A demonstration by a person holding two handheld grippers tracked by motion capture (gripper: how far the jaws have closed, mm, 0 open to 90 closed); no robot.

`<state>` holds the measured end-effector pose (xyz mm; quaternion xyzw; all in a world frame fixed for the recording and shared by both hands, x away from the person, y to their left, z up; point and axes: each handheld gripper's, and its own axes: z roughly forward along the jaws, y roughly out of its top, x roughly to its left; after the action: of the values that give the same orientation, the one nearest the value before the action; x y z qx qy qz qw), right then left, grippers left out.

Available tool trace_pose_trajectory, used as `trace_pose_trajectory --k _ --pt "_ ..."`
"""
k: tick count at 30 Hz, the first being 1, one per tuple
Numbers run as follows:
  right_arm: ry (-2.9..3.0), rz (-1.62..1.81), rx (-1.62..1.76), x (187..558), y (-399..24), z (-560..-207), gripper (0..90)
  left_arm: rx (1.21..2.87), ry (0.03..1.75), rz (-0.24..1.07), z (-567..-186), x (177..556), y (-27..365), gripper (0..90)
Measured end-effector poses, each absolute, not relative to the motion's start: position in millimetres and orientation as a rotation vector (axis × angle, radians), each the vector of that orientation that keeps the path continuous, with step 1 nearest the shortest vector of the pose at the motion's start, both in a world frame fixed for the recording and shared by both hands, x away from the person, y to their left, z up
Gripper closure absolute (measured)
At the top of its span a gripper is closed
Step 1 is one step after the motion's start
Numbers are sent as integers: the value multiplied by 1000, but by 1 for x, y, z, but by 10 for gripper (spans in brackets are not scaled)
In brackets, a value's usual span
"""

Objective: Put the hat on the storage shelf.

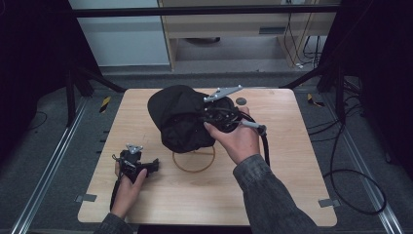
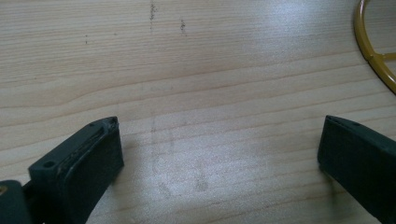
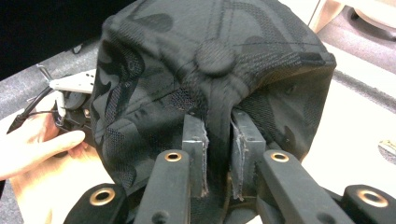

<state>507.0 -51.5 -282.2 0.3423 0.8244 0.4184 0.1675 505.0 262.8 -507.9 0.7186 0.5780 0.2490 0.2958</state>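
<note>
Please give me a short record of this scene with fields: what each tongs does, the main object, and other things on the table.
main object: black camouflage cap
right tongs: shut on a fold of the cap, holding it above the table
left tongs: open, nothing between the jaws, low over the wooden table
other item: gold wire ring stand, beneath the cap
small dark disc: on the table's far side

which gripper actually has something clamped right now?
The right gripper: its jaws are pinched on the fabric of the black cap. The left gripper rests on the wooden table, jaws wide apart, nothing between them.
</note>
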Motion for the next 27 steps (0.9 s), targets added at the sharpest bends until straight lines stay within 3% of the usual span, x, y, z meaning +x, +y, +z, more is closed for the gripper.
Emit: trace_pose_trajectory --k 27 --pt "2354 1204 994 509 -55 -283 712 1917 1532 660 -508 505 262 0"
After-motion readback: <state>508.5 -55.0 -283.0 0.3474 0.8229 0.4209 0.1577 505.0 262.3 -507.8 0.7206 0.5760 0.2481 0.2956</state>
